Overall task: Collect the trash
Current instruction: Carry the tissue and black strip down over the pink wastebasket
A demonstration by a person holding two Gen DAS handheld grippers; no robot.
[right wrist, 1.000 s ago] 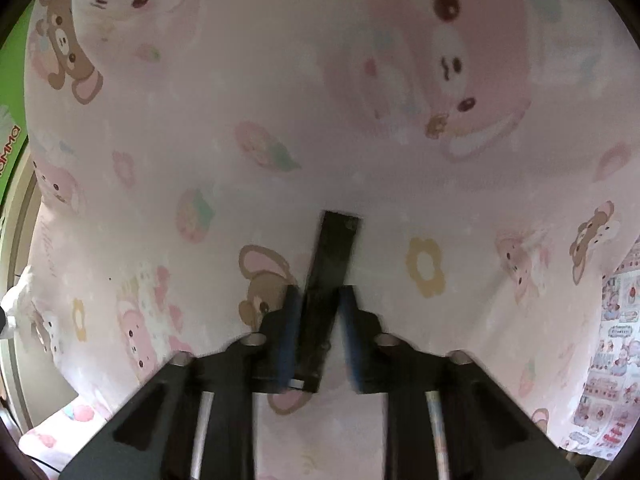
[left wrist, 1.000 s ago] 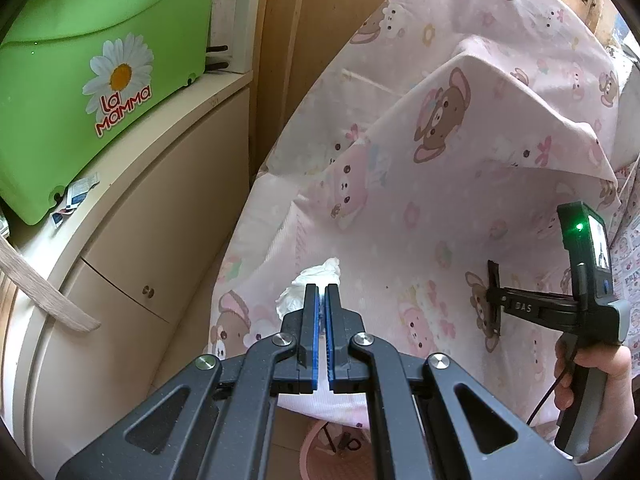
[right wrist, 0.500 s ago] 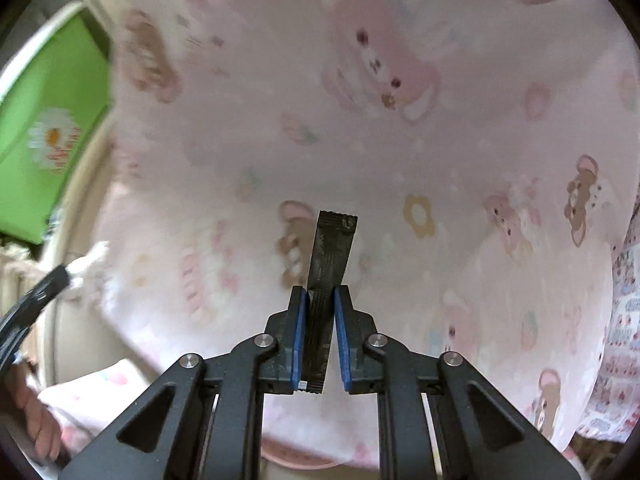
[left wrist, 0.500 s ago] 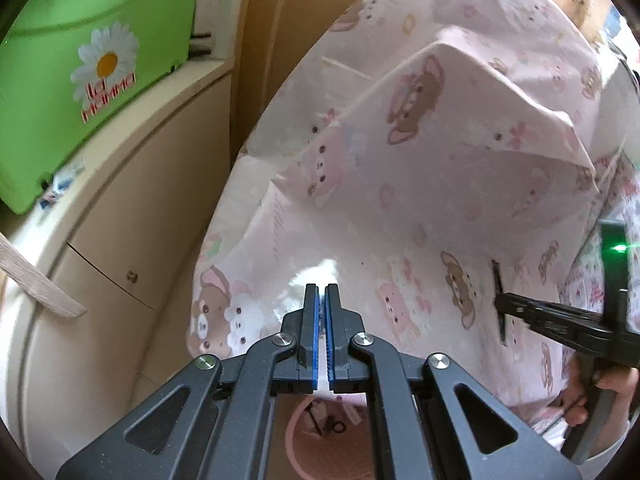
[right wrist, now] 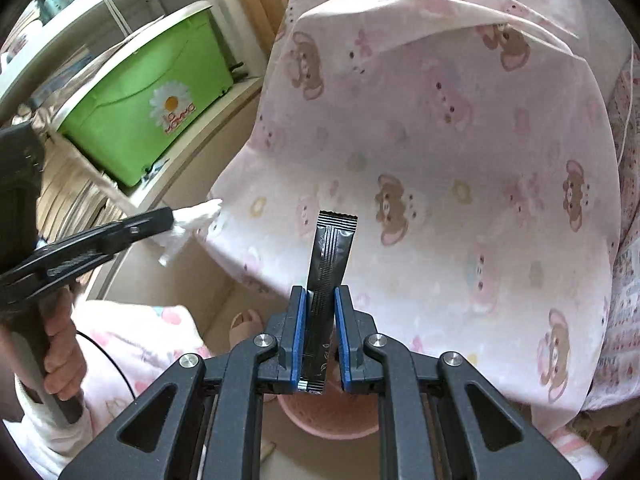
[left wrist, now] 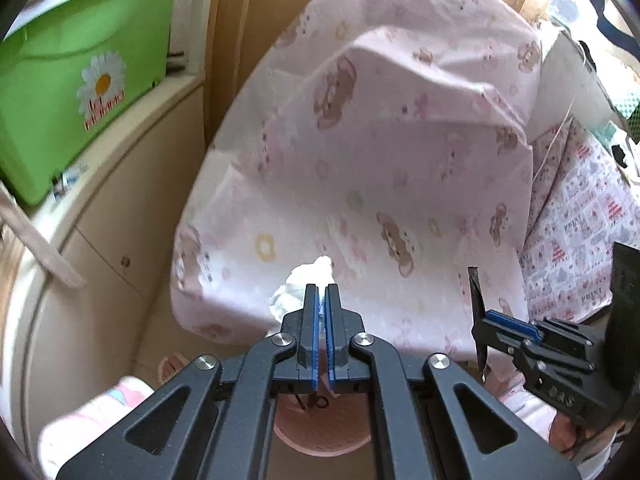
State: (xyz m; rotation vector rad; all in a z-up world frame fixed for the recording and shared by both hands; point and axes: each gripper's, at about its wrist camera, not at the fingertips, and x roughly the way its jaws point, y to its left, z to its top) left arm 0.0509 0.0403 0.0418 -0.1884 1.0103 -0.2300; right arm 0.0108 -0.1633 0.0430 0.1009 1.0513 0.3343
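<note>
My left gripper (left wrist: pixel 322 292) is pinched nearly closed on a crumpled white tissue (left wrist: pixel 298 290), which bulges out past the left fingertip; my right gripper (right wrist: pixel 320 300) is clamped on a black stick sachet (right wrist: pixel 326 276), upright between the blue pads (right wrist: pixel 301 336), top end sticking well above the tips; both are held in front of a pink bear-print cloth (left wrist: pixel 380 160) draped over something bulky; below both grippers sits a pink bin (right wrist: pixel 332 420), rim partly hidden by the fingers; I see small dark items inside it in the left view, can't tell what; a green storage box (left wrist: pixel 60 100) with a daisy sticker sits on the beige cabinet (left wrist: pixel 100 220) to the left.
</note>
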